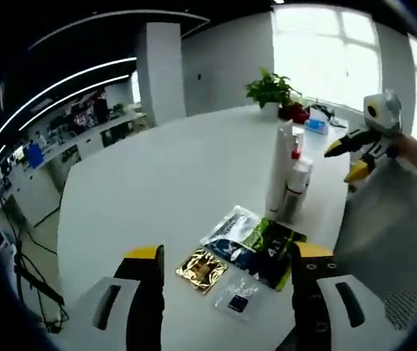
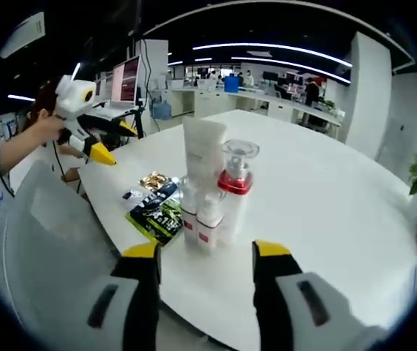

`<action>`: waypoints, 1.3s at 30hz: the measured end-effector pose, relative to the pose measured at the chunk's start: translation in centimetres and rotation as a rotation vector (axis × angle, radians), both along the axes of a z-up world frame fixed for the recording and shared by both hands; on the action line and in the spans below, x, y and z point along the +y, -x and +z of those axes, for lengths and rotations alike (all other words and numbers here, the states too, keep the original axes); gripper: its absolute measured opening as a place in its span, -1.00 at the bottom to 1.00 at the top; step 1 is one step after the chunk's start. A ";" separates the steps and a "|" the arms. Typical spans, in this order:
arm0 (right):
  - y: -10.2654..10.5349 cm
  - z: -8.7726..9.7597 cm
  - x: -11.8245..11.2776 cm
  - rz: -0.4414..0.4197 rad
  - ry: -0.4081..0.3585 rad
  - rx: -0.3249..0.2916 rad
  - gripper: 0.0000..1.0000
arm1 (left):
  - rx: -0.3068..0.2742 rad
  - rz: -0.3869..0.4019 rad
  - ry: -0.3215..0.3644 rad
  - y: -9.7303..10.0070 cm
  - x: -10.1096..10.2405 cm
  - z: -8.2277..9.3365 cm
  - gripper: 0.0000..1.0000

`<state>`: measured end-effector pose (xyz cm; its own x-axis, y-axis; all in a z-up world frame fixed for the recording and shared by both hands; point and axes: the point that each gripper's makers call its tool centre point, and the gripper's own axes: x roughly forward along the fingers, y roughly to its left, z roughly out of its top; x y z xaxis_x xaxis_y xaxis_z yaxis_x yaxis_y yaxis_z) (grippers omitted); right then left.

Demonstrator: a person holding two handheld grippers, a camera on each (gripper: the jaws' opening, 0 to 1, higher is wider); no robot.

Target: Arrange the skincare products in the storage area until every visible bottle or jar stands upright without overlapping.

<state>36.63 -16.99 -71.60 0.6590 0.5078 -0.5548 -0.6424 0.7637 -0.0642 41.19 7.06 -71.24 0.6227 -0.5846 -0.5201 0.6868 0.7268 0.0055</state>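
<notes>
My left tool hangs with its jaws wide apart, nothing between them, above the white worktop just short of the sachets. My right tool is also spread wide and empty, aimed at the bottle cluster standing upright near the worktop edge. In the right gripper view the cluster is a tall white tube, a clear-capped bottle with a red collar and two small white bottles in front, packed close, touching. Flat sachets lie just beside them, partly overlapping each other: gold one, green-black one. A potted plant sits at the far edge.
</notes>
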 end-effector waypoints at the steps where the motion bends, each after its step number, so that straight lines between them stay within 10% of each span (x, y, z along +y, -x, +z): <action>1: 0.0 0.0 -0.1 -0.004 -0.001 -0.002 0.10 | 0.001 0.010 0.000 0.1 0.2 0.0 0.47; 18: -0.2 0.1 -1.6 -0.093 -0.007 -0.048 0.56 | -0.025 0.195 0.105 2.9 2.4 -0.1 0.92; 39: 1.1 1.3 -3.3 -0.166 -0.050 -0.158 0.99 | -0.142 0.337 0.175 5.1 1.9 1.0 0.94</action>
